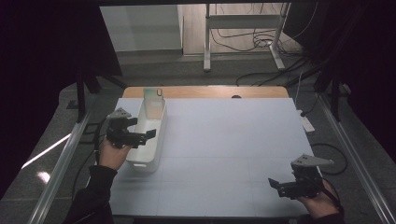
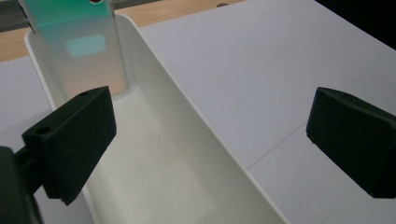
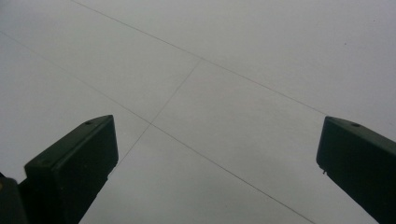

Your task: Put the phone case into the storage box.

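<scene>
White long bin [image 1: 150,135] sits at the table's 9 o'clock, long axis 12-to-6, phone case [image 1: 153,103] upright at its 12 end; left gripper [image 1: 140,136], jaws released, straddles its right wall, nearer than the idle, released right gripper [image 1: 276,185].

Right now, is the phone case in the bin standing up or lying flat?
Standing up. The phone case leans on end against the far end wall of the white bin, its lower edge on the bin floor.

The left claw [image 2: 210,144] gapes wide, straddling the near wall of a white bin [image 2: 205,140]. A clear phone case [image 2: 81,51] leans upright at the bin's far end, on the pale surface [image 2: 261,60].
</scene>
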The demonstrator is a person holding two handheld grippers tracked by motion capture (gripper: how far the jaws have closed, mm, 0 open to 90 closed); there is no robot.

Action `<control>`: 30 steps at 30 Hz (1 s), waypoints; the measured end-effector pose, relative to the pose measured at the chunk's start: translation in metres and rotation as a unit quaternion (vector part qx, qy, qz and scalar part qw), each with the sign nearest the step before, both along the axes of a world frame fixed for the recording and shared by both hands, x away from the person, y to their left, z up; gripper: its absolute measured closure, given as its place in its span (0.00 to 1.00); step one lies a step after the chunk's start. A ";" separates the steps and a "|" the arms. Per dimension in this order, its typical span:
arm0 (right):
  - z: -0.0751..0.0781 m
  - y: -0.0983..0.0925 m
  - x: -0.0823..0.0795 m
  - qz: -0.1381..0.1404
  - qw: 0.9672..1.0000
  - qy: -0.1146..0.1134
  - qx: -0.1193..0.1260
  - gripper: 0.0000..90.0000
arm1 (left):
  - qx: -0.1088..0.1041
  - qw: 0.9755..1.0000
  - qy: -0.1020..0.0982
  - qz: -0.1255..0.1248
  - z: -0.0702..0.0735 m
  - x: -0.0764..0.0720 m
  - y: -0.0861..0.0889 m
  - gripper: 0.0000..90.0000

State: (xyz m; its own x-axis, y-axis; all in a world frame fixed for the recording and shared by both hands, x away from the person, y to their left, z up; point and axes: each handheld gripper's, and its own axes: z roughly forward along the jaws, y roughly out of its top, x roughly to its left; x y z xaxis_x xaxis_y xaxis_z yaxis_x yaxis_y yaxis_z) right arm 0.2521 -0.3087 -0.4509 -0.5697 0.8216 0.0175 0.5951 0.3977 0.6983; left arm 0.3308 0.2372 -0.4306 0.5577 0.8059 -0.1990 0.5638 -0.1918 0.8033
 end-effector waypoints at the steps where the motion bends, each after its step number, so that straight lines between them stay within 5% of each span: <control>1: 0.000 0.000 0.000 0.000 1.000 0.000 0.000 0.00 | 0.000 1.000 0.000 0.000 0.000 0.000 0.000 0.03; 30: 0.000 0.000 0.000 0.000 1.000 -0.001 0.000 0.00 | -0.010 1.000 -0.023 0.012 0.003 -0.054 0.013 0.03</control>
State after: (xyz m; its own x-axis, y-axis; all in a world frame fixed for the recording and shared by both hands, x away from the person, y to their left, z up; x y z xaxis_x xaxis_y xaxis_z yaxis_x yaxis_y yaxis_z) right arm 0.2520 -0.3088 -0.4508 -0.5690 0.8222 0.0173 0.5945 0.3967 0.6994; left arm 0.2767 0.2498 -0.4274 0.5466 0.8155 -0.1902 0.5305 -0.1615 0.8322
